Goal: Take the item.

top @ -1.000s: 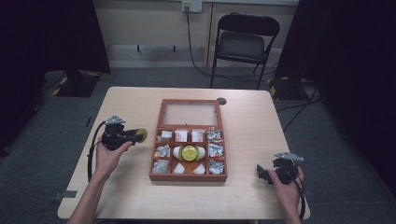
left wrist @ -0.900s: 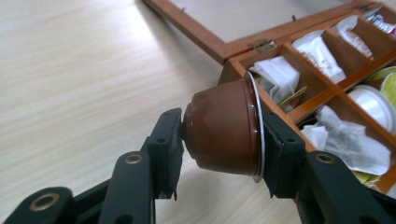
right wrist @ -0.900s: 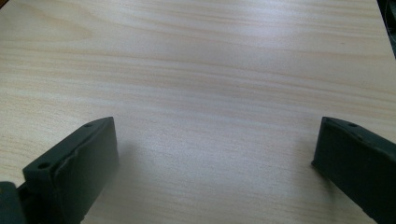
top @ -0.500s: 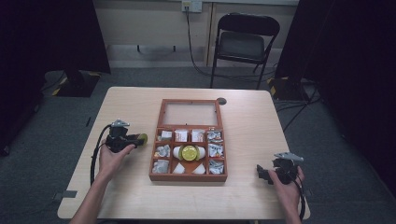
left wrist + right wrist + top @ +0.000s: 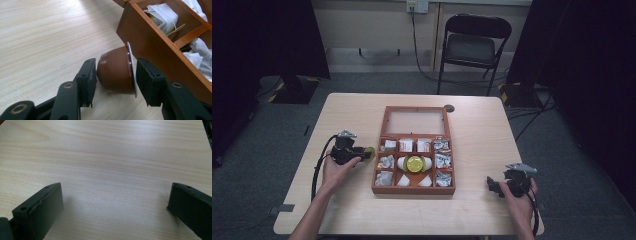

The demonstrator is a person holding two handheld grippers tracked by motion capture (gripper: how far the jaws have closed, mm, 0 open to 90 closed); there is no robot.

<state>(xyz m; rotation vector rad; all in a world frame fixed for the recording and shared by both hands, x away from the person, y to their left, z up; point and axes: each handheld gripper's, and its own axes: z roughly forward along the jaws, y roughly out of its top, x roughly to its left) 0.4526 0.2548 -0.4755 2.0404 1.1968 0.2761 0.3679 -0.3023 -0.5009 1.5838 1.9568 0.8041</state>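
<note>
Since a second ago, the left gripper (image 5: 362, 154) has sunk from a bit above the table to right on it, carrying the brown plastic coffee capsule with the silver foil rim (image 5: 116, 71) down with it. That capsule now lies on its side on the pale wooden tabletop (image 5: 492, 125), foil lid pointing at the outer left wall of the reddish-brown wooden compartment box (image 5: 147, 40) and just about touching it. In the left gripper view the black jaws sit either side of it: the left pad is against the capsule's base, while a thin gap shows between the right pad and the foil rim. They've just been opening a little, so it looks freshly let go and I'd call the grip loose, not clamped.

In the high view the capsule is left of centre, just outside the box. The box holds white paper tea bags (image 5: 386, 163) and a yellow round lid (image 5: 414, 163) in the middle.

Over at lower right, the right gripper (image 5: 493, 186) rests on the table with its jaws spread wide over bare wood.
</note>
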